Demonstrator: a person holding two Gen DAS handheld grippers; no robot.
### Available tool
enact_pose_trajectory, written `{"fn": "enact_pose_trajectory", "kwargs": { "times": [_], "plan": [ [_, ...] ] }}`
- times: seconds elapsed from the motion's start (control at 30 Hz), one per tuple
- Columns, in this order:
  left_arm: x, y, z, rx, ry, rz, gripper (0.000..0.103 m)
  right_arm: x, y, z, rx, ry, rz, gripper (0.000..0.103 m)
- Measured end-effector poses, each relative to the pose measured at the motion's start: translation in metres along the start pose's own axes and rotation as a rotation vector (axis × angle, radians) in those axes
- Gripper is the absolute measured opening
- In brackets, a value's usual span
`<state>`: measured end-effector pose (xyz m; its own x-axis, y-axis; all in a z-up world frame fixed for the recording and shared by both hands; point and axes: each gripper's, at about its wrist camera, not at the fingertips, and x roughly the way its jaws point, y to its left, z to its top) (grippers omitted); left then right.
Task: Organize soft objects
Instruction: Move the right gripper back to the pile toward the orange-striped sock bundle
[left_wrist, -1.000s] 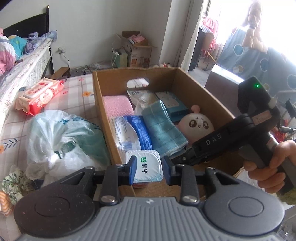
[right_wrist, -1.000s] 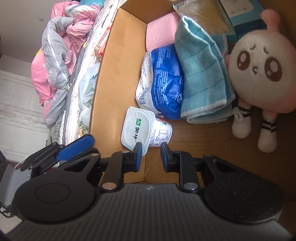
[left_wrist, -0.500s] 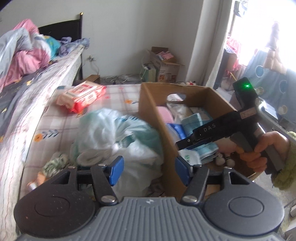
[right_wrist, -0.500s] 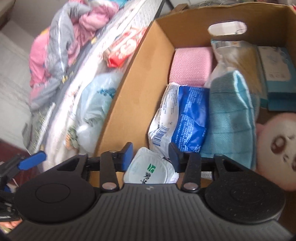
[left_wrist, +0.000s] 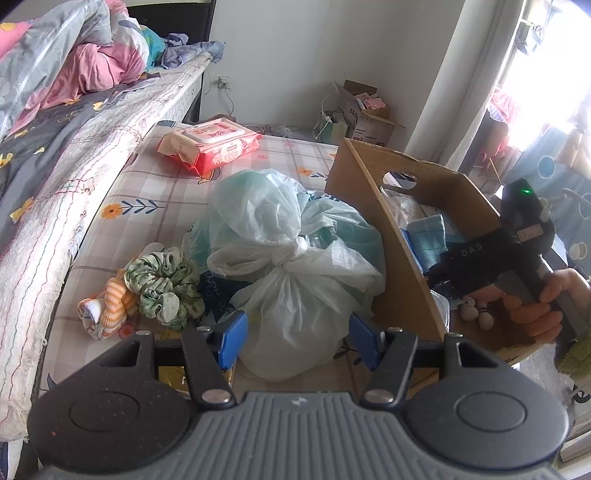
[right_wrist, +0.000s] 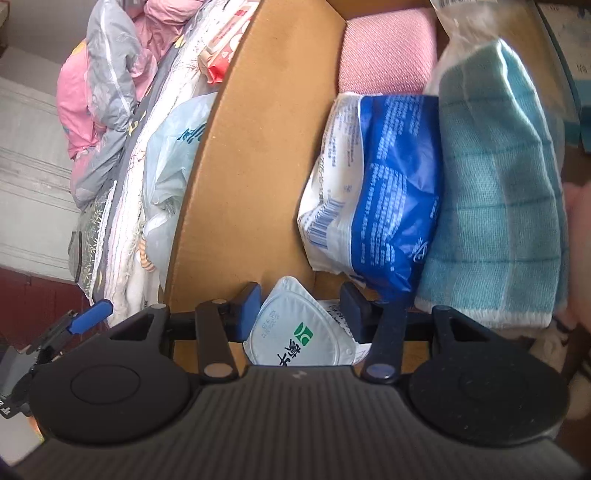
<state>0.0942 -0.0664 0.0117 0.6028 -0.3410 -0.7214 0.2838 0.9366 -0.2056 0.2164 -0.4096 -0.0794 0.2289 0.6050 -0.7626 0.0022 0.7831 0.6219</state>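
A cardboard box (left_wrist: 376, 236) stands on the checked mat. In it lie a pink cloth (right_wrist: 388, 51), a blue and white pack (right_wrist: 376, 184), a teal towel (right_wrist: 498, 206) and a white yogurt cup (right_wrist: 299, 339). My right gripper (right_wrist: 301, 310) is open inside the box, its jaws on either side of the cup. My left gripper (left_wrist: 297, 339) is open and empty, just in front of a tied pale plastic bag (left_wrist: 284, 254). A green scrunchie (left_wrist: 162, 280) and a striped sock (left_wrist: 107, 306) lie to the bag's left.
A red wet-wipes pack (left_wrist: 208, 142) lies at the far end of the mat. A bed with quilts (left_wrist: 55, 92) runs along the left. The plush toy's feet (left_wrist: 476, 314) show at the box's near end. Another open carton (left_wrist: 369, 114) stands by the far wall.
My left gripper has swung left, out of the box to the plastic bag, and opened wide. My right gripper has moved down into the box and opened around the yogurt cup.
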Motion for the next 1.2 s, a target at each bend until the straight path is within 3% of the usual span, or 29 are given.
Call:
{"fn": "enact_pose_trajectory", "kwargs": {
  "times": [0.23, 0.37, 0.53, 0.7, 0.83, 1.07, 1.2],
  "plan": [
    [0.001, 0.001, -0.003, 0.008, 0.000, 0.001, 0.062, 0.000, -0.004, -0.018, 0.046, 0.040, 0.009, 0.048],
    [-0.001, 0.003, -0.007, 0.020, -0.010, 0.023, 0.066, -0.005, 0.001, -0.026, 0.024, -0.002, -0.016, 0.049],
    [-0.012, 0.011, -0.009, 0.046, -0.049, 0.069, 0.079, -0.030, 0.028, -0.038, -0.060, -0.139, -0.123, 0.075],
    [-0.022, 0.023, -0.014, 0.060, -0.080, 0.095, 0.087, -0.065, 0.072, -0.051, -0.208, -0.310, -0.265, 0.082],
    [-0.028, 0.036, -0.022, 0.063, -0.105, 0.124, 0.091, -0.084, 0.115, -0.063, -0.321, -0.410, -0.357, 0.102],
    [-0.036, 0.063, -0.035, 0.026, -0.117, 0.149, 0.091, -0.095, 0.191, -0.080, -0.490, -0.551, -0.428, 0.102],
    [-0.041, 0.078, -0.043, 0.005, -0.114, 0.148, 0.091, -0.081, 0.229, -0.090, -0.600, -0.615, -0.500, 0.102]
  ]
}}
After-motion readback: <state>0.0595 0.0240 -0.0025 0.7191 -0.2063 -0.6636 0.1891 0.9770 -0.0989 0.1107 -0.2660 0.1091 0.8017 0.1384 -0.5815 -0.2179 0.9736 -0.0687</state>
